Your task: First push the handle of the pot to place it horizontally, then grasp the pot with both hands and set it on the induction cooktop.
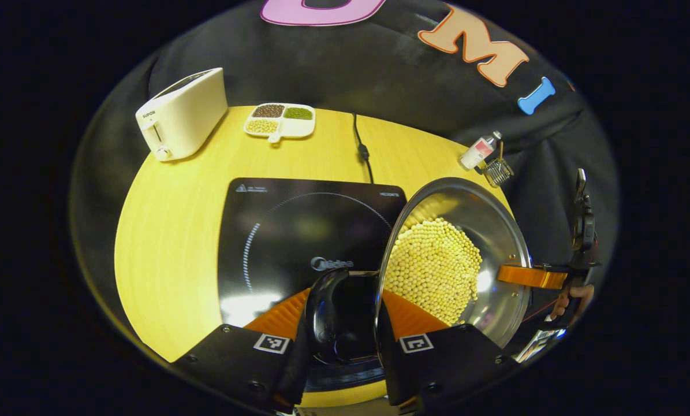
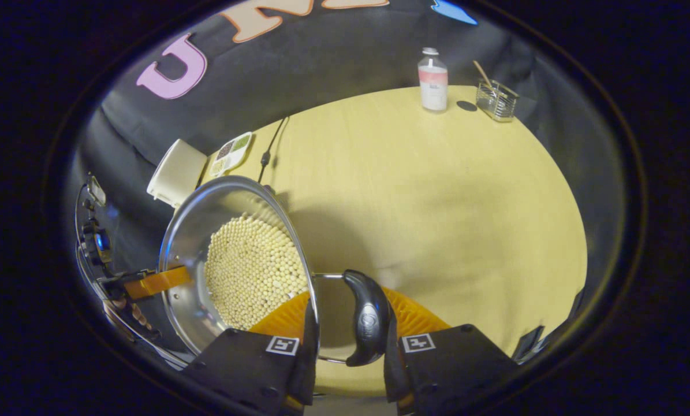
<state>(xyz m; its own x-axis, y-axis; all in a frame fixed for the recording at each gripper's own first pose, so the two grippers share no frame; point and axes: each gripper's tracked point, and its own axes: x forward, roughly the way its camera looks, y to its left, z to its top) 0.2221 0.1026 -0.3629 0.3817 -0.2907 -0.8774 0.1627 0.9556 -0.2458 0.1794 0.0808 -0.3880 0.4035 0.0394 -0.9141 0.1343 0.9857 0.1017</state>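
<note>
- In the left gripper view, we see our left gripper point(image 1: 345, 341) closed down on the pot's near handle point(image 1: 328, 312), a dark loop sitting between the two fingers, with the rim of the pot point(image 1: 498, 214) just beside one finger.
- The pot, holding a layer of pale beans point(image 1: 434, 268), appears tilted toward us and lifted, its near edge overlapping the induction cooktop point(image 1: 298, 225); we cannot tell whether any part touches the glass.
- Across the pot, the right gripper point(image 1: 532, 276) reaches in at the far rim, and a hand point(image 1: 573, 297) shows behind it.
- We judge the handle push finished and the two-handed carry in hand; the next move calls for shifting the pot sideways over the cooktop's ring, levelling it so the beans stay put, and lowering both sides together.
- In the right gripper view, the right gripper point(image 2: 347, 346) is narrowed around the other handle point(image 2: 370, 318), which stands upright between the fingers; whether both pads actually press it we cannot tell.
- The pot point(image 2: 186, 242) lies to one side of these fingers over the yellow table point(image 2: 437, 202), and the left gripper point(image 2: 154, 282) meets its far rim.
- A bottle point(image 2: 433, 81) and a small glass holder point(image 2: 496, 99) stand well apart at the table's back edge.
</note>
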